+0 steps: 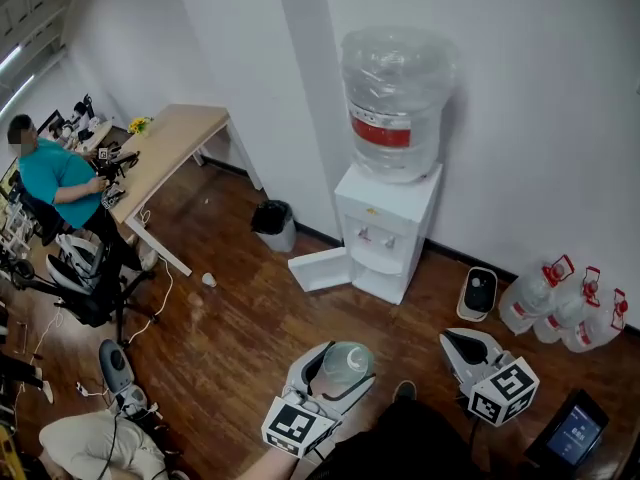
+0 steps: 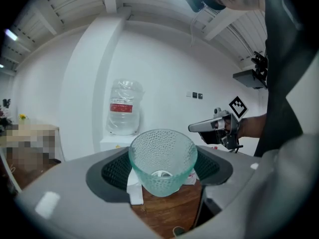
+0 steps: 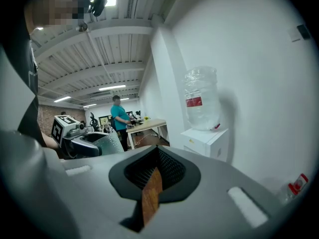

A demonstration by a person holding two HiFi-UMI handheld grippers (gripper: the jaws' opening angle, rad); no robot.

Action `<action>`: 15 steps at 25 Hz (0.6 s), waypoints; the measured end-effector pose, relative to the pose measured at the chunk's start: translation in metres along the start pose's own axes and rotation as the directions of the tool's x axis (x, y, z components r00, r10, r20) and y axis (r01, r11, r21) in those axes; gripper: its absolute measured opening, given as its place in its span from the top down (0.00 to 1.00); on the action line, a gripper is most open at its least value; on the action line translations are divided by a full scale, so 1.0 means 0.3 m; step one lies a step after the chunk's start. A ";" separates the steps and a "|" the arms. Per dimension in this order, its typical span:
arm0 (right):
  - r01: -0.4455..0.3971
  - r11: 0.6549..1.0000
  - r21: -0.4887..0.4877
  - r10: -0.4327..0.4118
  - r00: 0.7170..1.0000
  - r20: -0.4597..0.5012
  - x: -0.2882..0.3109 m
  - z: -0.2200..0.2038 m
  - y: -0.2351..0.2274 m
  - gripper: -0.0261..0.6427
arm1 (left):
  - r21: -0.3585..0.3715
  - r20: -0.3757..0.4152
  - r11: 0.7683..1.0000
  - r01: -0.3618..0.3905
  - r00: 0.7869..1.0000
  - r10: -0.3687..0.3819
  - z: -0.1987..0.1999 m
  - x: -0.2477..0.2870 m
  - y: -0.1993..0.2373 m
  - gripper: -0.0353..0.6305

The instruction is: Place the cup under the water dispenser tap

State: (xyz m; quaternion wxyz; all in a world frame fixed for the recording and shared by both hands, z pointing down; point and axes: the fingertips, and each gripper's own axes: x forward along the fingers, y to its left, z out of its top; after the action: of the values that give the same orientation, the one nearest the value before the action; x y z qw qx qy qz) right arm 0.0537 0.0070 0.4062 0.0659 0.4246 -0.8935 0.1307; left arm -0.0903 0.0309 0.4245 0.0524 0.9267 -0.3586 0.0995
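- Covering the room was a dark wooden floor (image 1: pixel 230 338), closed in by white walls (image 1: pixel 520 118).
- A white water dispenser (image 1: pixel 385 233) stood against the wall with a large clear bottle (image 1: pixel 393 103) on top and its lower door swung open.
- Left of it were a black bin (image 1: pixel 274 223) and a wooden desk (image 1: pixel 165 148) where a person (image 1: pixel 55 173) in a teal shirt sat; spare bottles (image 1: pixel 560 308) lay by the wall on the right.
- The cup (image 2: pixel 162 158), a green-tinted textured glass, sat roughly upright with its mouth up and its long axis near vertical, well short of the dispenser.
- The left gripper (image 1: pixel 340 368) clamped the cup's sides between its jaws.
- The right gripper (image 1: pixel 455 341) had its jaws drawn together with only a thin slit between them, gripping nothing.
- Both grippers were low in the head view, side by side, pointing almost level toward the dispenser.
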 end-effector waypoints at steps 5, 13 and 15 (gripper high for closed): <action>-0.024 1.000 -0.017 0.024 1.000 -0.009 0.082 0.066 -0.172 0.96 | 0.007 0.012 1.000 -0.026 1.000 0.026 0.059 0.165 0.091 0.38; -0.059 0.998 0.022 0.059 0.998 -0.029 0.162 0.068 -0.360 0.96 | 0.014 -0.008 1.000 -0.010 1.000 0.010 0.064 0.373 0.171 0.38; -0.052 0.998 0.032 0.053 0.998 -0.034 0.188 0.071 -0.387 0.96 | 0.009 -0.020 1.000 -0.014 1.000 0.014 0.058 0.404 0.209 0.38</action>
State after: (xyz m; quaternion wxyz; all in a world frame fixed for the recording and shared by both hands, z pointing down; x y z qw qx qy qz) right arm 0.1081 -0.1113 0.4192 0.0715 0.3995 -0.9009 0.1538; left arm -0.0425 -0.0977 0.4360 0.0511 0.9233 -0.3641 0.1110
